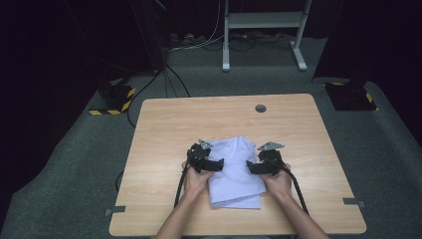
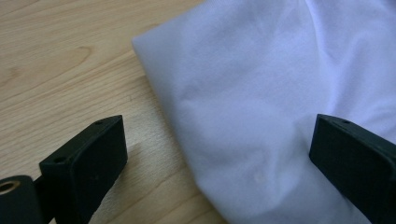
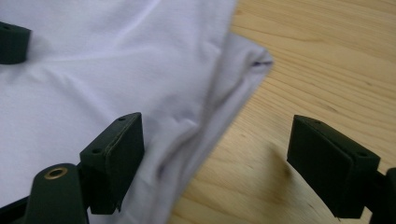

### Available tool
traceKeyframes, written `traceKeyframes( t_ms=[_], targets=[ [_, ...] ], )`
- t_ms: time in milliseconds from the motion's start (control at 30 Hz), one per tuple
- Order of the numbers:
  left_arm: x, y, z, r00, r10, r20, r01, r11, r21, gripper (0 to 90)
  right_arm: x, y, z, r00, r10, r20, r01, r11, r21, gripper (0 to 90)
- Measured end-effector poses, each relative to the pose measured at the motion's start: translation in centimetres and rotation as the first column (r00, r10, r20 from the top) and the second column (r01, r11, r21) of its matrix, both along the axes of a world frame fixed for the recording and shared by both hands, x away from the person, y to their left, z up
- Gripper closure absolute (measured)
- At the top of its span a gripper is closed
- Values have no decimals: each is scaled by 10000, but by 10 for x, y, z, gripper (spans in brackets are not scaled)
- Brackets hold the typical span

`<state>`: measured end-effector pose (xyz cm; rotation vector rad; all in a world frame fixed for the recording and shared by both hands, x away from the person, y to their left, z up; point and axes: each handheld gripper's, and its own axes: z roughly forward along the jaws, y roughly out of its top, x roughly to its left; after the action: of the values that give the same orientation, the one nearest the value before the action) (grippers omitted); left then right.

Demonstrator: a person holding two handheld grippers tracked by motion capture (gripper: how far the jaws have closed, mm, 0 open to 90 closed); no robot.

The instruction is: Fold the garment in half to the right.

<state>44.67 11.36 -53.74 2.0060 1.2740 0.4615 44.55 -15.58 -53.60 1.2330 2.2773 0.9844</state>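
A folded white cloth (image 1: 234,172) lies on the wooden table (image 1: 164,124), near the front middle. My left gripper (image 1: 215,166) is at the cloth's left edge, its jaws wide apart: one over bare wood, the other over the cloth (image 2: 261,93). At the cloth's right edge is my right gripper (image 1: 253,168), also open, with one jaw over the cloth (image 3: 102,60) and one over the wood. Neither pair of pads presses on the fabric. Across the cloth, the left gripper's fingertip (image 3: 13,43) shows in the right gripper view.
A round cable hole (image 1: 260,108) sits near the table's far edge. Grey carpet surrounds the table; a white desk frame (image 1: 261,30) and black stands with striped bases (image 1: 113,99) stand beyond it. Cables trail from both grippers toward the front edge.
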Motion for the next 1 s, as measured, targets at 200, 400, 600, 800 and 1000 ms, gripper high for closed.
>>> traceKeyframes(
  t_ms=[200,400,600,800,1000],
  targets=[
    [-18,-5,18,9980,-225,582,244,9992,-322,62,-13,-4,13,9990,243,381,-251,9995,194,188],
    [-27,-18,13,9975,-620,340,622,9981,-48,42,-28,15,7,9949,954,326,-956,9954,56,191],
    [-30,-10,-1,9981,-618,-13,618,9978,255,29,-28,7,-1,9966,810,132,-813,9963,265,183],
    [-38,-7,7,9983,-543,223,543,9985,2,45,-33,-2,6,9969,702,342,-709,9973,206,185],
    [-44,-22,6,9962,-836,236,833,9964,134,30,-44,10,8,9920,1180,446,-1197,9921,372,187]
  ],
)
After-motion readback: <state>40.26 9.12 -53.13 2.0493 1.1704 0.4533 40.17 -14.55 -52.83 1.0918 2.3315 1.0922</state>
